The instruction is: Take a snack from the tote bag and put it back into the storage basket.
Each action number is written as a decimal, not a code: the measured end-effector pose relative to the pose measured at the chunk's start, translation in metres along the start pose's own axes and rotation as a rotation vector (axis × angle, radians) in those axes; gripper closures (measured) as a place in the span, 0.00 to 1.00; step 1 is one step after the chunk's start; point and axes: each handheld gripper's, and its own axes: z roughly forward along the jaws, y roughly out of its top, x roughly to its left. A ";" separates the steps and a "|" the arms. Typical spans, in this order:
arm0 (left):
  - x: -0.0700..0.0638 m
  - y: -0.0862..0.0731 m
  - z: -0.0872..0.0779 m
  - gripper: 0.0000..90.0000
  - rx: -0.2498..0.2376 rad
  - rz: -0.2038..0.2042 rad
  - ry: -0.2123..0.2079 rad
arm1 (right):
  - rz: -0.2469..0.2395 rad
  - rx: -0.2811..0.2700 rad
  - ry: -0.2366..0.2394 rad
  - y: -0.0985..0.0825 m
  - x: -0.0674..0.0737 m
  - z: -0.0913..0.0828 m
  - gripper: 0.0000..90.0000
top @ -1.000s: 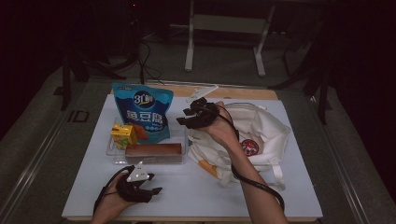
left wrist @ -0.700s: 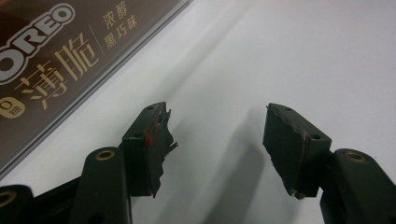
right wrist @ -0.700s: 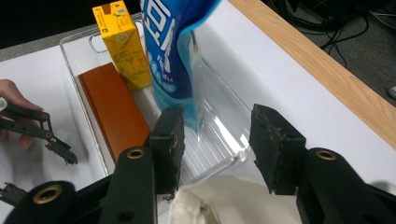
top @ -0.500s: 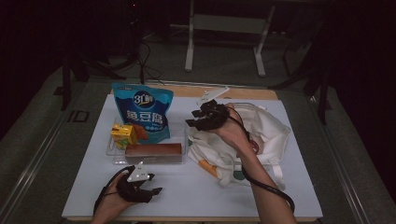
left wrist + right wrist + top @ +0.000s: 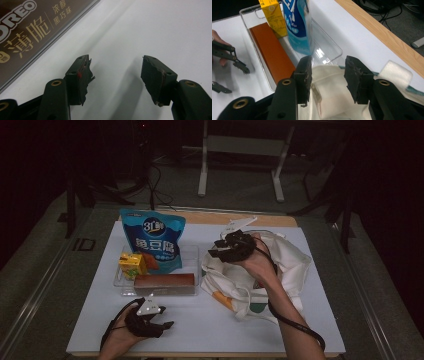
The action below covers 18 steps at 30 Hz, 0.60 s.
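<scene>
Over the white cloth bag (image 5: pixel 270 275) on the right half of the counter (image 5: pixel 200 330), the right gripper (image 5: pixel 227 249) hovers with its jaws about half open; they have just been closing a little. In the right gripper view the bag's cream fabric (image 5: pixel 329 87) lies below and between the jaws, but the pads do not press on it. Just beyond the bag stands the clear tray (image 5: pixel 329 50), which holds a brown box (image 5: pixel 272 52), a yellow carton (image 5: pixel 273 15) and a blue snack pouch (image 5: pixel 298 25). At the near left edge of the counter, the left gripper (image 5: pixel 162 325) rests low with its jaws wide apart and nothing between them; bare white surface shows in the gap, with the brown box's printed side (image 5: pixel 30 32) just beside it.
</scene>
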 end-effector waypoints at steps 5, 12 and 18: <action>0.000 0.000 0.000 0.45 0.001 0.002 0.000 | 0.002 0.014 -0.011 -0.005 -0.003 -0.004 0.64; 0.000 0.000 0.000 0.45 0.005 0.004 0.001 | -0.002 0.039 -0.027 -0.014 -0.007 -0.007 0.64; 0.000 0.000 0.001 0.45 0.006 0.007 0.001 | -0.015 0.064 -0.048 -0.018 -0.009 -0.008 0.64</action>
